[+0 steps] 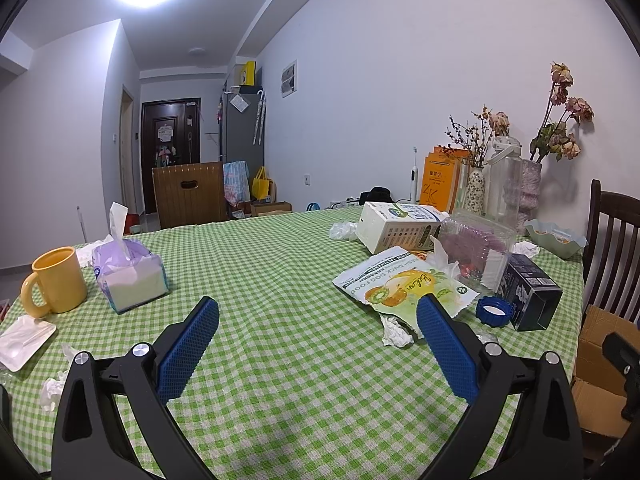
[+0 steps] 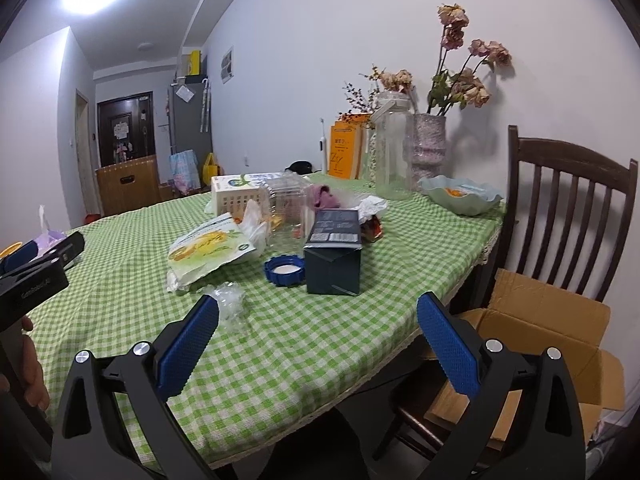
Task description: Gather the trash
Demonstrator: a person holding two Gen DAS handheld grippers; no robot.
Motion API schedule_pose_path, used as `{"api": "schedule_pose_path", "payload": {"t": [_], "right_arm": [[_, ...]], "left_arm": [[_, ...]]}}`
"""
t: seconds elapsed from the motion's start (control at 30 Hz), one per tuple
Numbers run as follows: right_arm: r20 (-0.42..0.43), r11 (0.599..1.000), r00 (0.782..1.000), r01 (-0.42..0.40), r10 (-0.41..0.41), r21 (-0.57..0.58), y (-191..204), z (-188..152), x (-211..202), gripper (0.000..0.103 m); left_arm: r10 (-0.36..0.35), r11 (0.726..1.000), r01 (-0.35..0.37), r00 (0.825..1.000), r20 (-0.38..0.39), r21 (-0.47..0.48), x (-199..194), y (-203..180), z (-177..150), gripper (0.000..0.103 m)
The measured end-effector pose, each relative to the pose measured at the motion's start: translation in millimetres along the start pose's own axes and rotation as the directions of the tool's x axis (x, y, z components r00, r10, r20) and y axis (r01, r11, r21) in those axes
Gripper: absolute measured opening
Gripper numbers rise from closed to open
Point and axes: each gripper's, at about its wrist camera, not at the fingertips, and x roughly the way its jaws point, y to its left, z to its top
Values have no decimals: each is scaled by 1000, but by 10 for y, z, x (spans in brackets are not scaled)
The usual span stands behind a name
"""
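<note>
Trash lies on the green checked tablecloth point(image 1: 280, 264): a dog food pouch point(image 1: 404, 284) point(image 2: 208, 250), a white milk carton point(image 1: 400, 226) point(image 2: 236, 196) on its side, a clear plastic clamshell point(image 1: 476, 240) point(image 2: 286, 216), a dark box point(image 1: 530, 296) point(image 2: 334, 254), a blue cap point(image 1: 494, 312) point(image 2: 284, 270), and crumpled tissues point(image 1: 394, 332). My left gripper point(image 1: 318, 344) hovers open over bare cloth, its right finger near the pouch. My right gripper point(image 2: 318, 344) is open above the table's near edge, a clear wrapper point(image 2: 230, 300) by its left finger. Neither holds anything.
A yellow mug point(image 1: 58, 280), a purple tissue pack point(image 1: 128, 268) and a white dish point(image 1: 24, 340) sit at the left. Vases, a clear jug point(image 2: 394, 144) and a green bowl point(image 2: 462, 194) stand by the wall. An open cardboard box point(image 2: 532, 344) rests on a wooden chair point(image 2: 568, 216).
</note>
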Motion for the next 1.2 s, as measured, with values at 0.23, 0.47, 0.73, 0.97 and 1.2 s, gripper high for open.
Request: {"api": "schedule_pose_path", "payload": {"t": [0.23, 0.47, 0.73, 0.97, 1.2], "right_arm": [[-5, 1000, 1000, 6, -6, 3, -21, -25, 8, 95], [0, 1000, 1000, 7, -7, -9, -37, -24, -34, 95], [0, 1000, 1000, -16, 16, -3, -19, 2, -42, 95], [6, 1000, 1000, -23, 23, 3, -22, 16, -52, 95], [9, 1000, 1000, -14, 14, 17, -91, 40, -59, 95]], "left_arm": [[2, 1000, -2, 1000, 3, 2, -12, 2, -4, 96], [-3, 1000, 3, 1000, -3, 8, 4, -7, -1, 96], [-4, 1000, 4, 1000, -8, 8, 8, -15, 3, 96], [-8, 1000, 8, 1000, -6, 13, 9, -17, 4, 96], [-12, 1000, 12, 1000, -6, 11, 10, -11, 3, 96]]}}
